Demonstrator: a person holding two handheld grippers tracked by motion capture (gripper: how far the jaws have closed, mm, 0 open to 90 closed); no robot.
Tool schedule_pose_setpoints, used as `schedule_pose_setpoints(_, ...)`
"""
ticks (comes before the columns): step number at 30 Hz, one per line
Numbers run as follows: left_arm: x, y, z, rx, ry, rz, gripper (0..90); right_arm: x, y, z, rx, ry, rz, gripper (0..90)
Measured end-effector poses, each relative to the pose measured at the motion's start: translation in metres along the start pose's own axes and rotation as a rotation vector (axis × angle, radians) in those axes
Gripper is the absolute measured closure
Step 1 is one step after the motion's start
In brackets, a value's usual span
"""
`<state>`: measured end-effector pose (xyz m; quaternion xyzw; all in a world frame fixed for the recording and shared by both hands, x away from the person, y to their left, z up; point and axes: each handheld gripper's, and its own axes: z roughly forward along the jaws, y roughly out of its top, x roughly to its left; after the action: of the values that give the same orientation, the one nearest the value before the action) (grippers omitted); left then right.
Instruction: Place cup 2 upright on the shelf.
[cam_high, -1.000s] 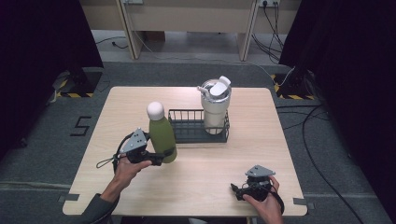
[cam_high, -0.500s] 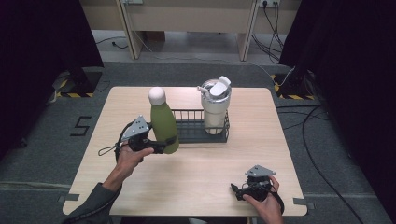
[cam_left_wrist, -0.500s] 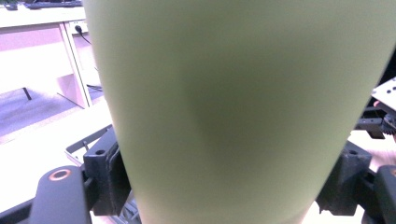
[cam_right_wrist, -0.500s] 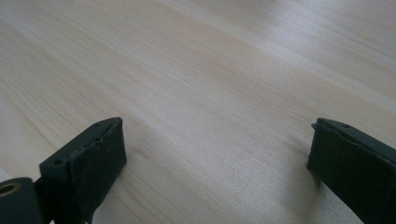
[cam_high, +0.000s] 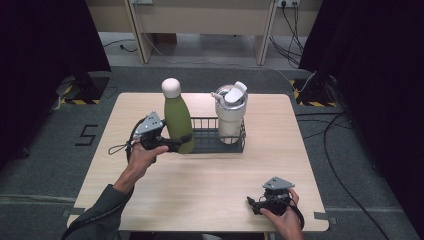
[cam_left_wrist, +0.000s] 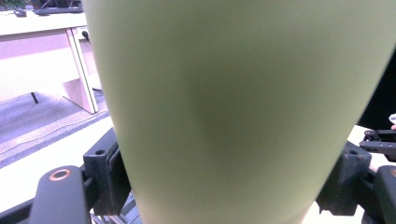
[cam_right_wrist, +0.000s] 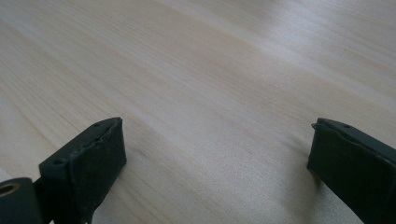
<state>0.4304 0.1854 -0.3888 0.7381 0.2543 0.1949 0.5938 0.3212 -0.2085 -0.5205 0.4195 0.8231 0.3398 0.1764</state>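
Left gripper (cam_high: 175, 145) is clamped on the lower body of the green bottle (cam_high: 177, 120), jaws pressed on either flank; in the left gripper view the bottle wall (cam_left_wrist: 233, 112) sits right against the camera between both jaws. The bottle stands upright with its white cap (cam_high: 171, 87) straight above the grip, at the near-left corner of the black wire basket (cam_high: 210, 142). Whether its base has cleared the basket rim I cannot tell. The white tumbler (cam_high: 231, 112) occupies the basket end farthest from this gripper.

Right gripper (cam_high: 260, 202) rests low over the table (cam_high: 210, 185), well apart from the bottle; its jaws stand wide with bare wood (cam_right_wrist: 210, 93) between them.

Judged step: carrying the bottle into the free basket end.

Notes for doing it well:
- Keep the bottle vertical; the grip is low and the bottle tall, so any wrist roll tips it.
- Clear the wire rim before moving across.
- Lower it beside the tumbler without nudging it.
- Release only once the base is seated.
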Motion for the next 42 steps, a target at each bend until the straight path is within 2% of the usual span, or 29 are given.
schedule_pose_setpoints(12,0.013,0.013,0.017,0.006,0.017,0.001,20.8,0.000,0.000,0.000,-0.002,0.000,-0.002,4.3)
schedule_pose_setpoints(24,0.027,0.016,0.035,0.016,0.053,-0.002,20.8,0.000,0.000,0.000,0.001,0.000,0.002,4.3)
schedule_pose_setpoints(31,0.036,0.017,0.043,0.002,0.071,-0.022,20.8,0.000,0.000,0.000,0.000,-0.001,-0.002,4.3)
schedule_pose_setpoints(42,0.038,0.016,0.058,0.012,0.083,-0.016,20.8,0.000,0.000,0.000,-0.001,0.000,-0.003,4.3)
